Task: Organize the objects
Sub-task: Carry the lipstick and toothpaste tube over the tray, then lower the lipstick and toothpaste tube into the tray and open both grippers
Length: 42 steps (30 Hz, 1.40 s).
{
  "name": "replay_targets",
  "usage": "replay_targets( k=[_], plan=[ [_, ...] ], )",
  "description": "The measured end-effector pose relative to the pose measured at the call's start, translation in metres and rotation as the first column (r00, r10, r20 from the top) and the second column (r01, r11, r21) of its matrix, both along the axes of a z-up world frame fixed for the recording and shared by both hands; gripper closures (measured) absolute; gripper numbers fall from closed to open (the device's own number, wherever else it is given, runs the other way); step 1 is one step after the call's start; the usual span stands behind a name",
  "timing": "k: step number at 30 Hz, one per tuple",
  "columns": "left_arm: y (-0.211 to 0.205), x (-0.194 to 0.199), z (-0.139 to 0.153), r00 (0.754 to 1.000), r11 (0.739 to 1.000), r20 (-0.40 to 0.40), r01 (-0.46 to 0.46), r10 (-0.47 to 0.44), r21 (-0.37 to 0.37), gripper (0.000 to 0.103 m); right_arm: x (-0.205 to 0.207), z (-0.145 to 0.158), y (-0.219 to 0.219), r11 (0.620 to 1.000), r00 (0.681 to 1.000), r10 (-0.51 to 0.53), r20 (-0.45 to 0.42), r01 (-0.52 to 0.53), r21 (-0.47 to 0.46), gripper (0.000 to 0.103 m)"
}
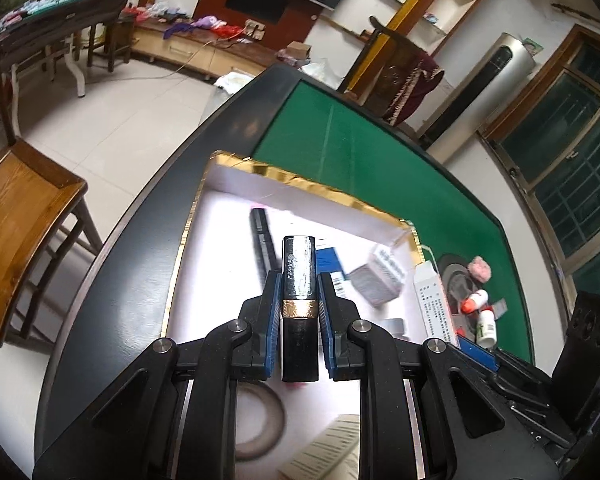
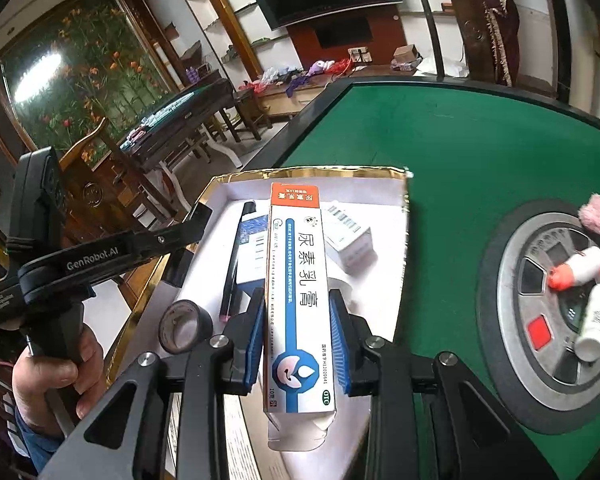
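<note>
Right now your left claw (image 1: 299, 300) is clamped on the black, gold-banded lipstick tube (image 1: 299, 280), held above the white, gold-rimmed cardboard box (image 1: 236, 176) on the green felt bench (image 1: 364, 152). It looks light, rigid and glossy, so it could slip; grip it at the band. Your right claw (image 2: 298, 332) is squeezing the long white-and-blue ointment carton (image 2: 296, 280) over the same box. That carton is probably light and crushable, so hold its long sides gently.

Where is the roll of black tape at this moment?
In the right wrist view, the black tape roll lies in the gold-rimmed box, lower left, beside the black pen.
</note>
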<state>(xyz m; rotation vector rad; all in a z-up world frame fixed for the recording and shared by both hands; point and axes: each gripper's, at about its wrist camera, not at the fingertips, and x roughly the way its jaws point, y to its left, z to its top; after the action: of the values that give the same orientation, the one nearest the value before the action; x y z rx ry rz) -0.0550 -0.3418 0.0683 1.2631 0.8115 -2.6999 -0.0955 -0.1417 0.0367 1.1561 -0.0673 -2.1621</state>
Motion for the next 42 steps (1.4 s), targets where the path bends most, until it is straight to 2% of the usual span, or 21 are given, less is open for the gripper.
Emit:
replay_targets(
  k=[7,27,42],
  plan=[
    [-0.006,-0.005,-0.012,0.999,1.0,0.042,-0.007,0.007,0.005,0.086,-0.015,-0.008,-0.017,1.0,0.999,-0.001,0.039,0.001,0.004,0.074],
    [-0.008,-0.009,-0.018,0.998,1.0,0.058,-0.003,0.002,0.015,0.086,-0.029,-0.028,-0.05,0.997,0.997,0.001,0.076,-0.006,0.074,0.075],
    [-0.011,-0.009,-0.019,0.998,1.0,0.055,-0.012,0.011,0.019,0.086,-0.036,-0.025,-0.064,0.991,0.999,0.011,0.046,-0.017,0.13,0.075]
  ],
)
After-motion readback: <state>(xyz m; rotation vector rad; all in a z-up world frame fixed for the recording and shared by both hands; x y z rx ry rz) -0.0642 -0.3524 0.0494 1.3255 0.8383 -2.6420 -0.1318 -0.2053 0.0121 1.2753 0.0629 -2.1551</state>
